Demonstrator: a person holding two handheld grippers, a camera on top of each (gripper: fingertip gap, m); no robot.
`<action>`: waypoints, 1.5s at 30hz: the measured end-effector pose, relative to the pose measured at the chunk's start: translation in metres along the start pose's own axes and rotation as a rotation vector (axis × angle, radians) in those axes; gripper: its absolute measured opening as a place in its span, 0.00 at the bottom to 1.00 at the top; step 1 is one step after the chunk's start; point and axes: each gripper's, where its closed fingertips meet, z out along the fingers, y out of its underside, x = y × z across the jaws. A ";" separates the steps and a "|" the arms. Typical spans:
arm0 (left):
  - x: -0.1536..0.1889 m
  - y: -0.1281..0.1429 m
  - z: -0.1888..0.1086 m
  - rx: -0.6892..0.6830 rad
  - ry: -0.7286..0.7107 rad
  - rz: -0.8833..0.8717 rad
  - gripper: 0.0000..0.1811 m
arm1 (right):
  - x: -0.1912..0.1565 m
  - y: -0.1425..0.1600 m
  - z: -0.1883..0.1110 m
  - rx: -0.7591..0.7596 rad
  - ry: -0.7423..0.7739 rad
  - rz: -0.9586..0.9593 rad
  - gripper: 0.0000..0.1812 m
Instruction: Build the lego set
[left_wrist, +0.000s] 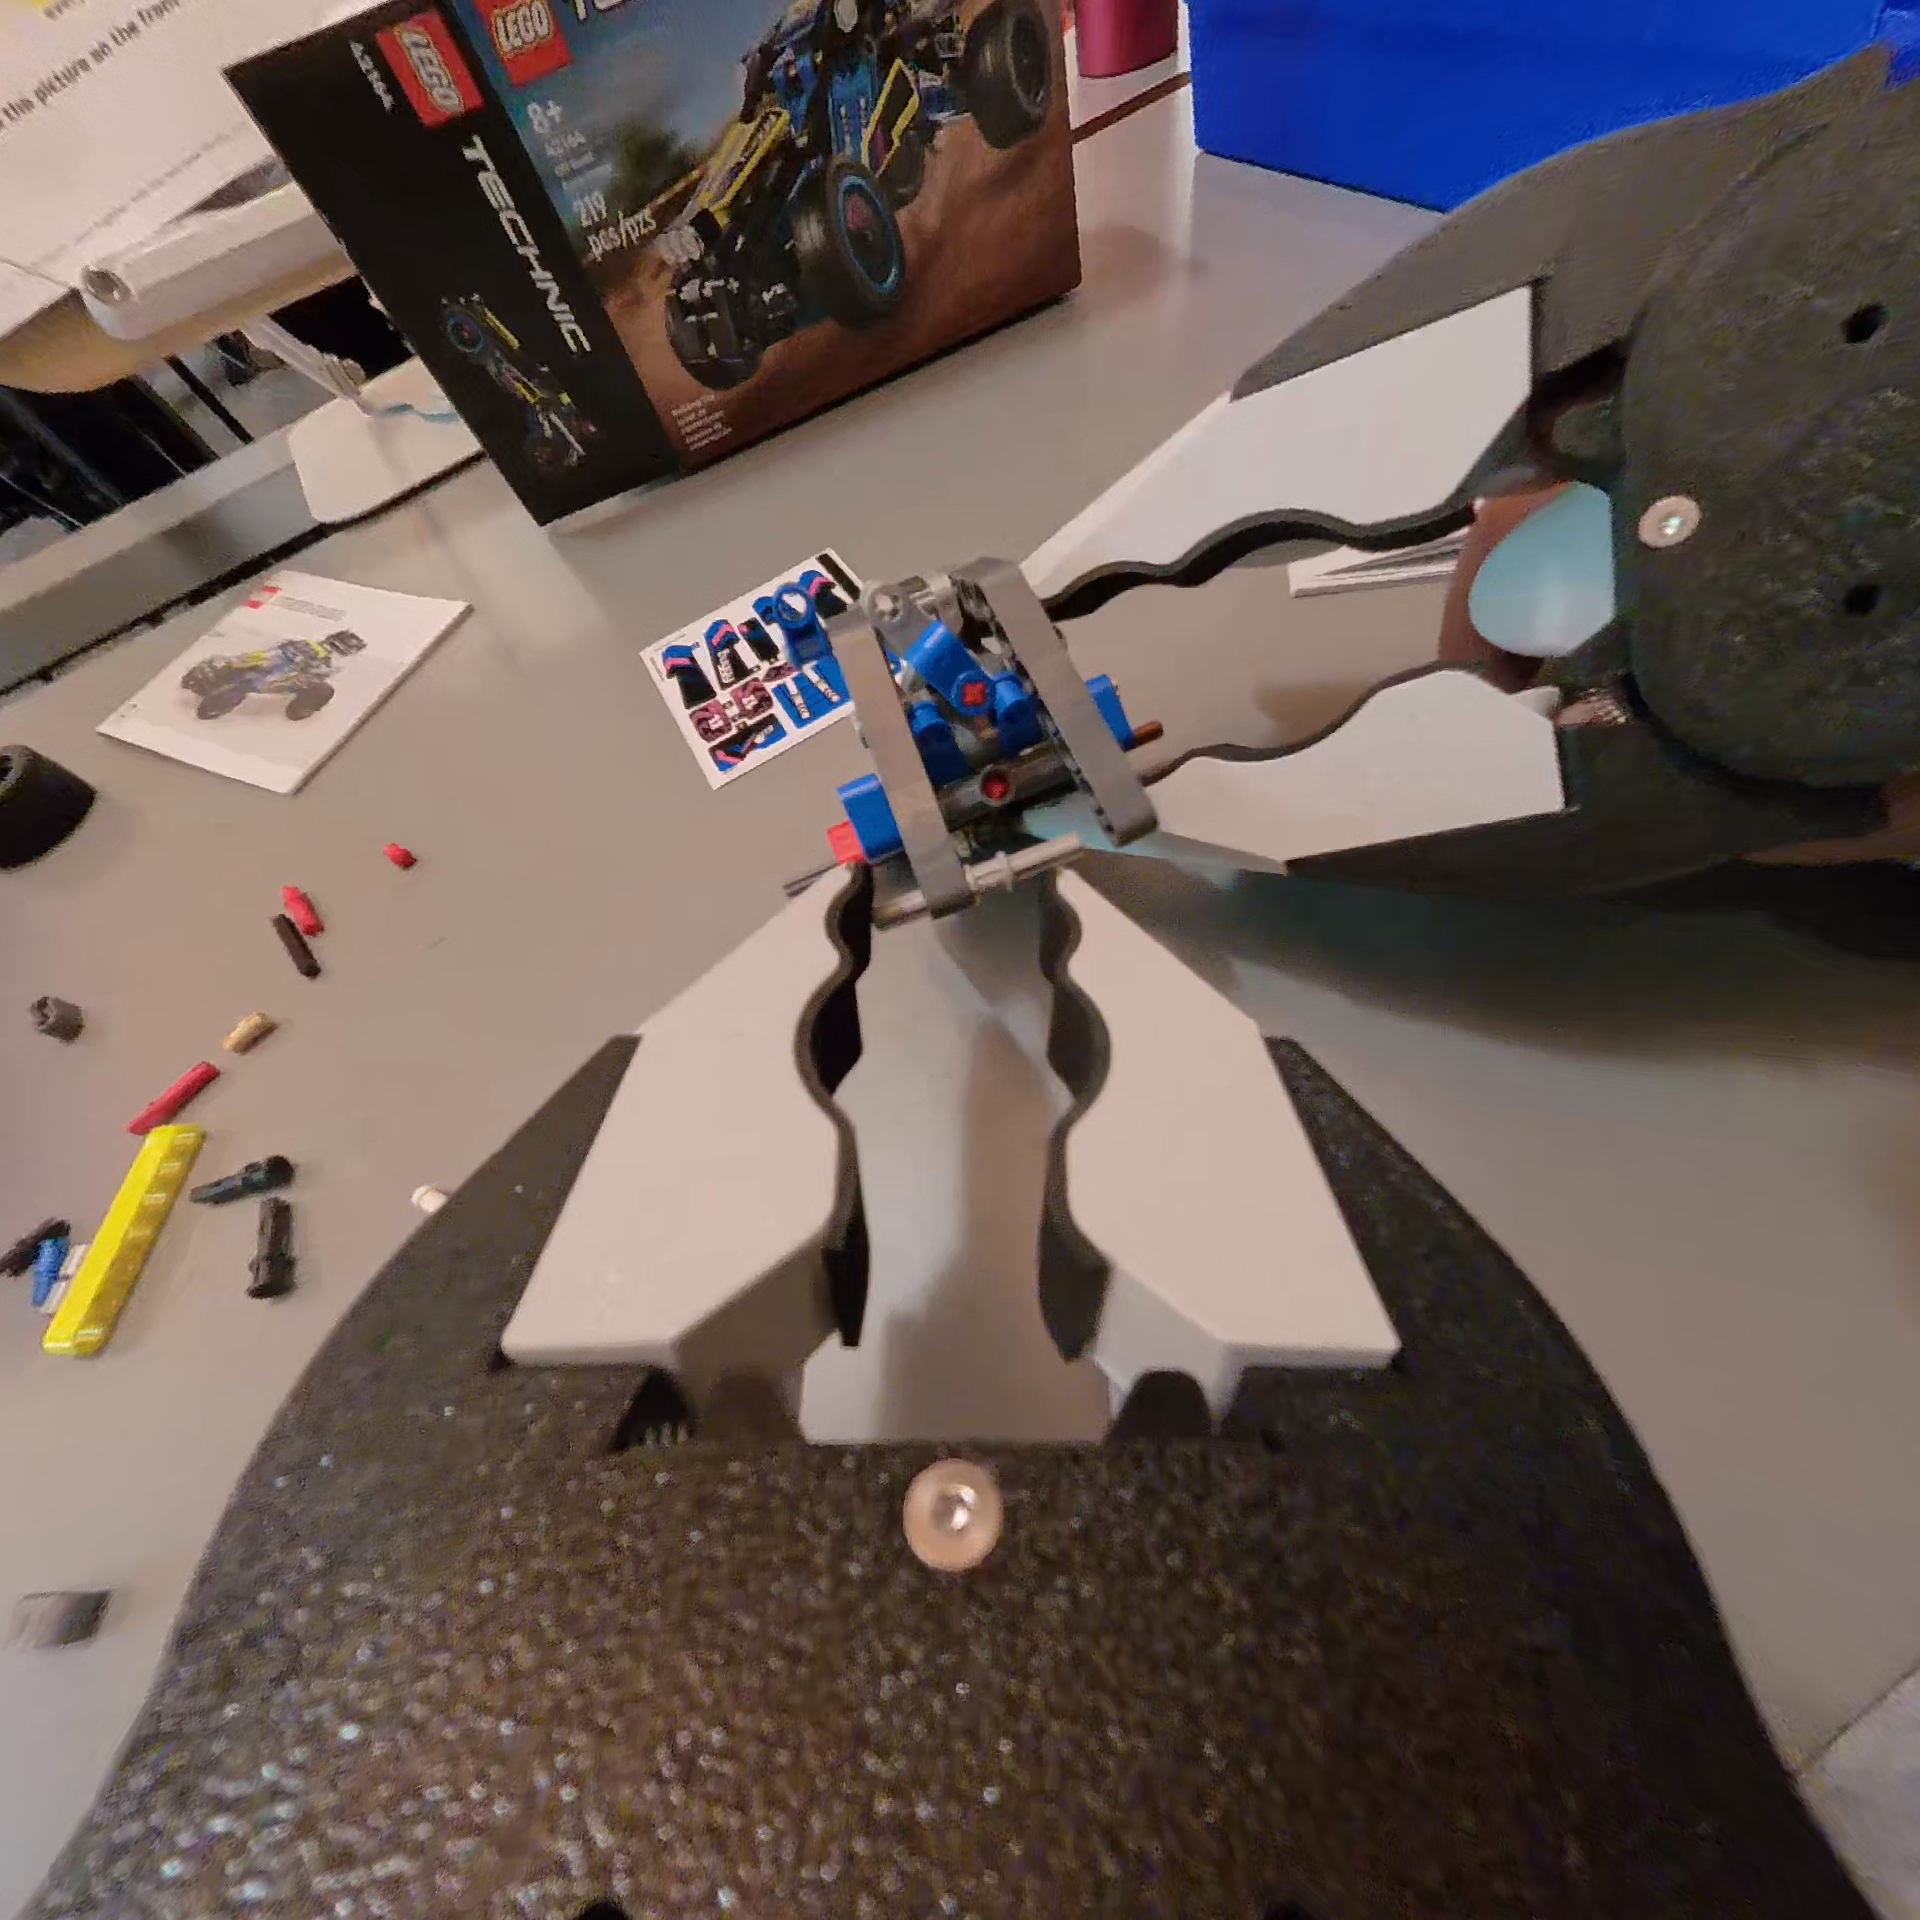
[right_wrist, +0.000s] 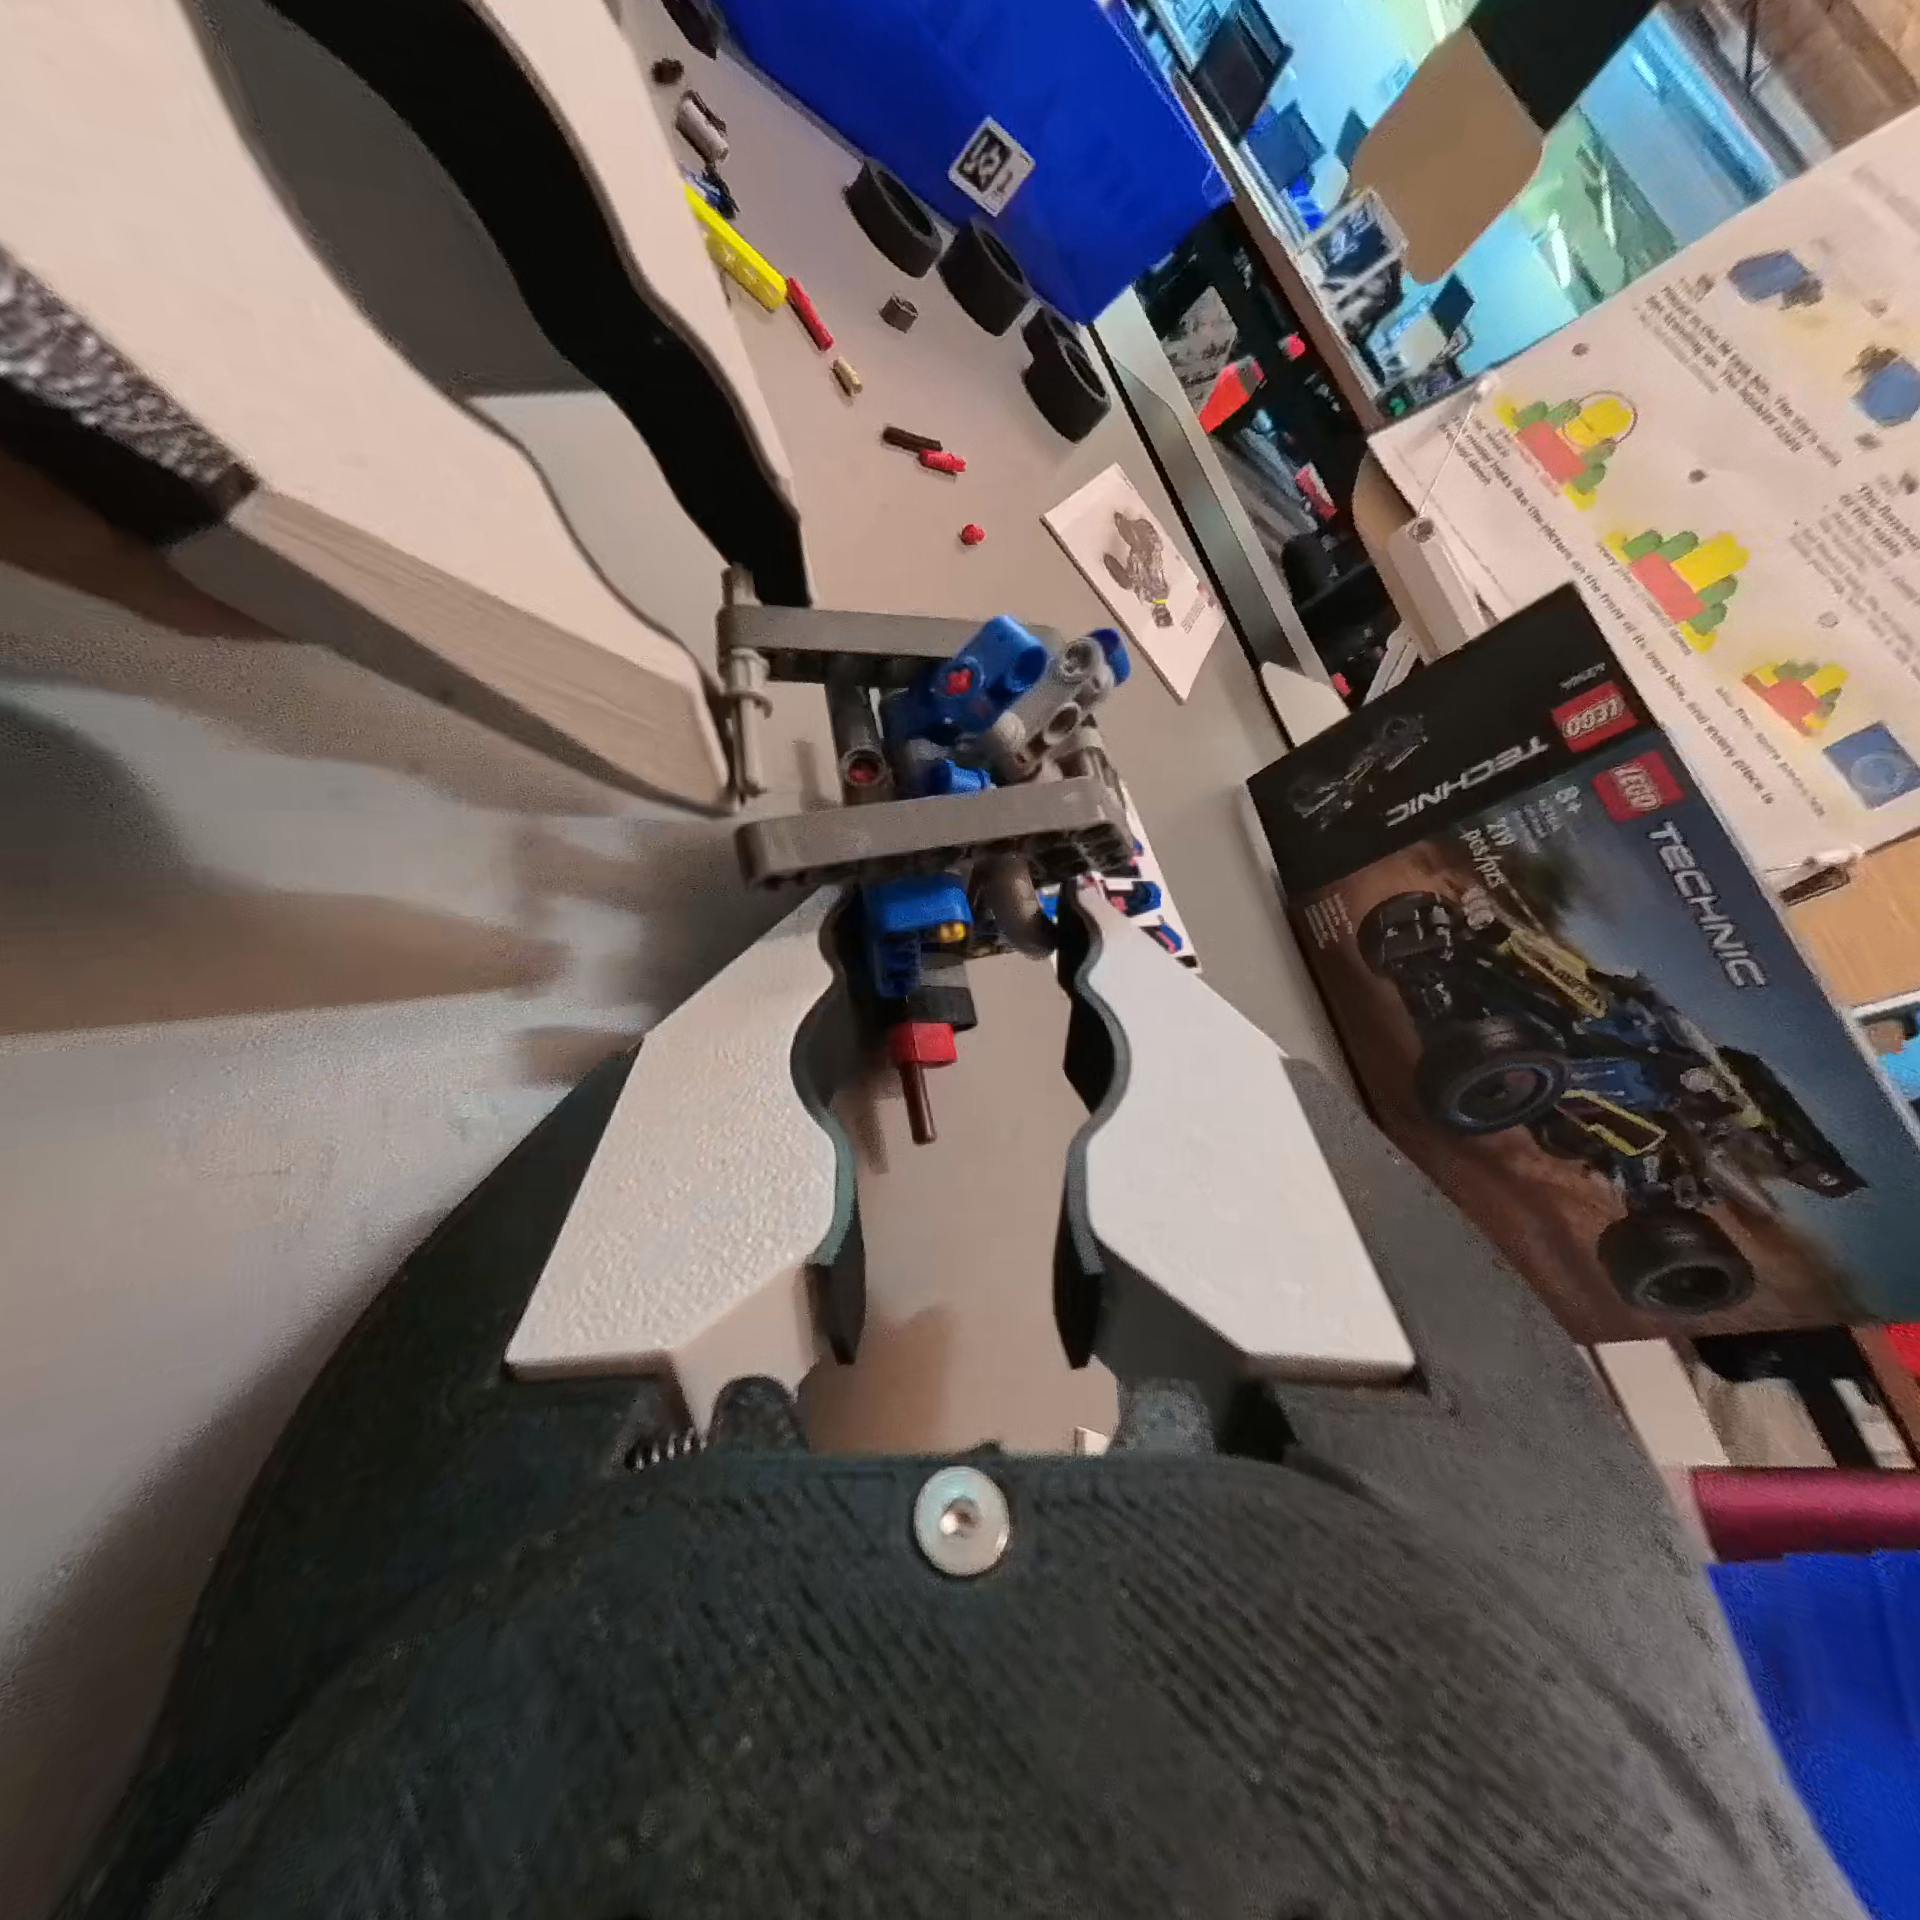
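Both grippers grasp the half-built blue and grey brick assembly (left_wrist: 966, 727) above the grey table (left_wrist: 582, 914). The left gripper (left_wrist: 951, 894) clenches its near grey beam end; the right gripper (right_wrist: 951, 914) clenches its blue side. Beyond the fingertips lies a sticker sheet (left_wrist: 743, 675), and further the printed cardboard set box (left_wrist: 665, 229).

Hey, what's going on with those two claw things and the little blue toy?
A person is building a Lego buggy with a hand-held gripper in each hand. Both meet at the half-built model, a grey and blue frame held above the table. The left hand-held gripper grips its near end; the right hand-held gripper closes on its side. Loose parts, the yellow beam, the sticker sheet, the booklet and the box lie unused.
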 end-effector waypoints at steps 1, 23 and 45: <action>0.001 0.000 0.000 0.000 0.003 0.007 0.15 | 0.000 0.001 0.000 -0.007 0.006 -0.012 0.20; -0.023 0.018 0.014 -0.079 0.124 0.106 0.14 | -0.003 0.001 -0.001 -0.035 0.062 -0.195 0.18; -0.003 0.023 0.027 -0.090 0.469 0.260 0.09 | 0.003 0.014 0.001 -0.061 0.048 -0.104 0.21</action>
